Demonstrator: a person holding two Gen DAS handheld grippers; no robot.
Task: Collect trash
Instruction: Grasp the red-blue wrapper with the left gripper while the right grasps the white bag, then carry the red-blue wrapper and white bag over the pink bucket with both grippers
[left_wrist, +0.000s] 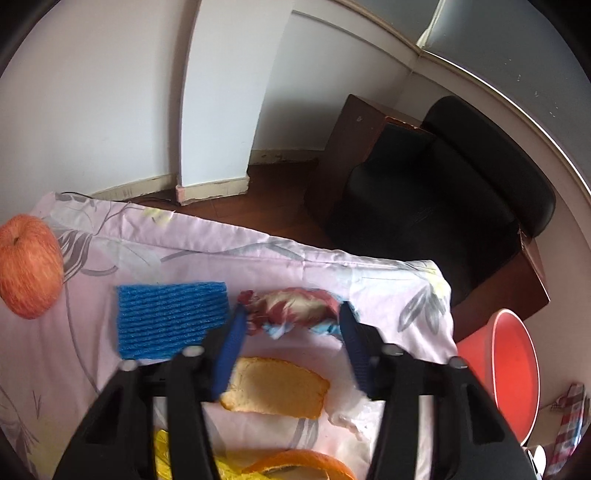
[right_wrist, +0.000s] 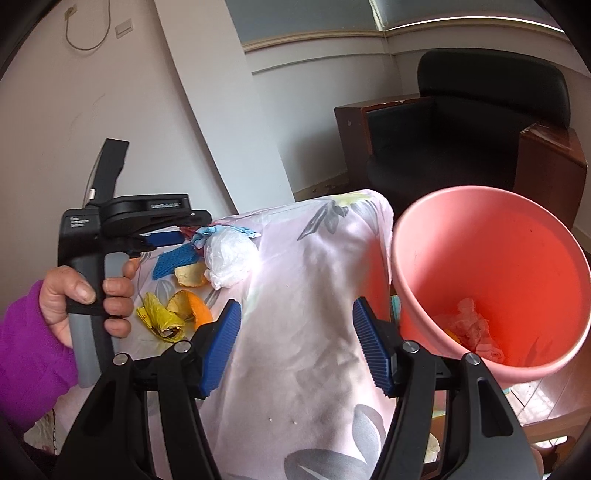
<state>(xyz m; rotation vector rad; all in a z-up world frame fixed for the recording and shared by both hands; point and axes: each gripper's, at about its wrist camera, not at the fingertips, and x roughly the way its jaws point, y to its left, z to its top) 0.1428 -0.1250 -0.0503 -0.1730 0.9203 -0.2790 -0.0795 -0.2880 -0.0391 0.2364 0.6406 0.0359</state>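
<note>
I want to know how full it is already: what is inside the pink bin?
At the bottom of the pink bin, crumpled clear plastic lies over something orange that shows at its edge. The near rim and the right gripper hide the rest.

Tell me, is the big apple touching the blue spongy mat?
Apart. In the left wrist view, the apple sits at the far left, and a strip of pink flowered cloth shows between it and the blue mat.
</note>
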